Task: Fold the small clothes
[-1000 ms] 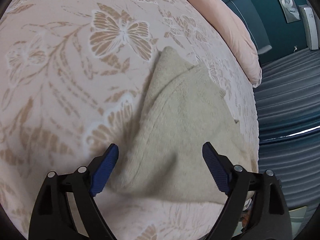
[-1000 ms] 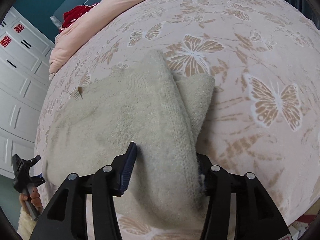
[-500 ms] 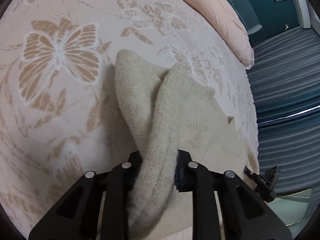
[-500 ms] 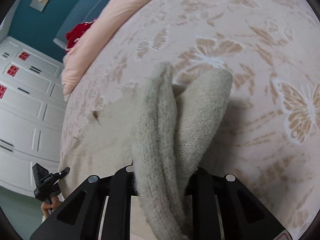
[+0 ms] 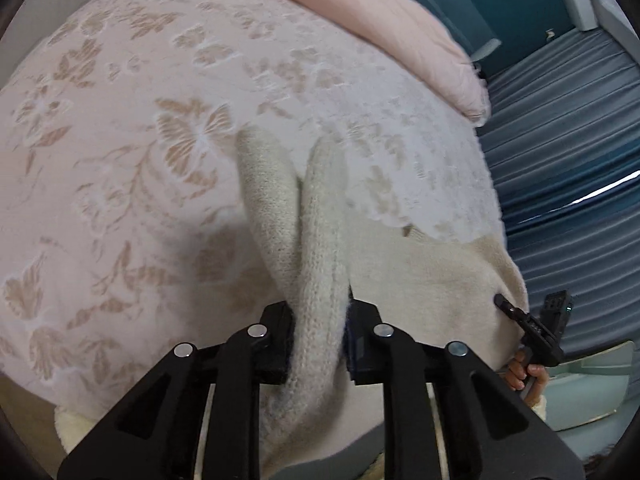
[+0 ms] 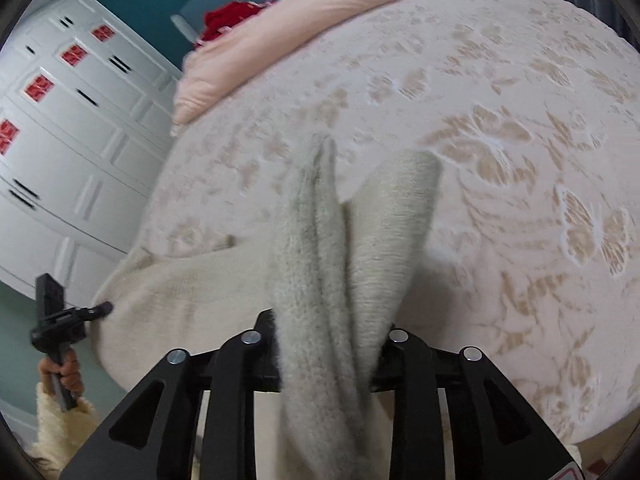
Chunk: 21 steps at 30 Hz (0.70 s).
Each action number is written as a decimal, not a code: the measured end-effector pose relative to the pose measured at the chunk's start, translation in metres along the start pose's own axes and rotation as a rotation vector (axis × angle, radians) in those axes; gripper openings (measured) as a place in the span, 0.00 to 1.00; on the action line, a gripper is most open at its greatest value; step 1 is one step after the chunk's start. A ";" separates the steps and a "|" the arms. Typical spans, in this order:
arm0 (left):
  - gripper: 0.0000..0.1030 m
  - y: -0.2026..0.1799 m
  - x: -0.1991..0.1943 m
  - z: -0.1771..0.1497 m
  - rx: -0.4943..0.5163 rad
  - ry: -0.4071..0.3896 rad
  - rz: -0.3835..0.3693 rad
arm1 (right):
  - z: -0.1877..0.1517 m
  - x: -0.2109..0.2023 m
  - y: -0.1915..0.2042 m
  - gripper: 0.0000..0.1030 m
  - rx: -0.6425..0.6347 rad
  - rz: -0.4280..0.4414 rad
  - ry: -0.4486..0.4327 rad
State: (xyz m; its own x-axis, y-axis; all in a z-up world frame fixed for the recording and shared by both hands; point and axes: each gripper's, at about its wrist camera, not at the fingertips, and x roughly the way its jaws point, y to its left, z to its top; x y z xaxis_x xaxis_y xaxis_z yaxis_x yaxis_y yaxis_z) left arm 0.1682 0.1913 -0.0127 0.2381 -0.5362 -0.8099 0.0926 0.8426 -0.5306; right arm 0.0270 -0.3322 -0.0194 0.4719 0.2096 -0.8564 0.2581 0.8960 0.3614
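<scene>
Item: knit (image 5: 320, 240), one cream woollen garment, small, lying at the near edge of a bed (image 5: 140, 160) with a butterfly-patterned cover; its near hem was lifted clear of the cover while the far part rested on it. Left gripper (image 5: 318, 344): jaws narrow and easing slightly apart, a bunched ridge of the knit pinched between the pads. Right gripper (image 6: 328, 356): jaws somewhat wider, likewise easing apart, clamped on a thicker gather of two or three layers. In each wrist view the other gripper showed small at the garment's opposite near corner, a hand on its handle, so the two grips sat well apart along the near edge. Handling, by judgement: light, soft and limp, with no stiffness to hold a crease; fuzzy surface, so unlikely to slip from rubber pads, but stretchy, so a hard pull between the hands would distort it and loose yarn could snag. Thick folds spring open unless pressed flat. Best hold: hem or side-seam corners, taking all layers at once, pads well in from the edge. Surroundings: pink quilt (image 5: 400, 28) at the far side, red cloth (image 6: 232, 20) beyond it, white cupboard (image 6: 60, 140) to the left in the right wrist view.
</scene>
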 end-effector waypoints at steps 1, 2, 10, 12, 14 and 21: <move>0.21 0.015 0.016 -0.010 -0.014 0.037 0.059 | -0.014 0.013 -0.015 0.30 0.019 -0.085 0.028; 0.20 0.033 0.031 -0.022 -0.043 0.073 0.109 | -0.026 0.020 -0.031 0.31 0.054 -0.158 0.048; 0.68 0.049 0.025 -0.049 -0.079 -0.099 0.100 | -0.029 -0.019 -0.023 0.55 0.000 -0.131 -0.115; 0.81 0.029 0.032 -0.035 -0.001 -0.130 0.157 | -0.017 -0.004 -0.015 0.55 -0.033 -0.153 -0.110; 0.85 0.016 0.052 -0.018 0.038 -0.120 0.202 | -0.008 0.018 -0.015 0.55 -0.004 -0.139 -0.085; 0.54 0.026 0.118 0.001 0.017 -0.037 0.282 | 0.003 0.074 -0.009 0.09 0.046 -0.149 -0.004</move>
State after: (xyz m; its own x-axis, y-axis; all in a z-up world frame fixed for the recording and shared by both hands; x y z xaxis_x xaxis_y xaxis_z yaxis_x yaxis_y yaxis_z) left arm 0.1993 0.1497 -0.1219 0.2919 -0.2782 -0.9151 0.0341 0.9592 -0.2807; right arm 0.0623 -0.3262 -0.0847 0.4290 0.0734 -0.9003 0.3642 0.8980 0.2468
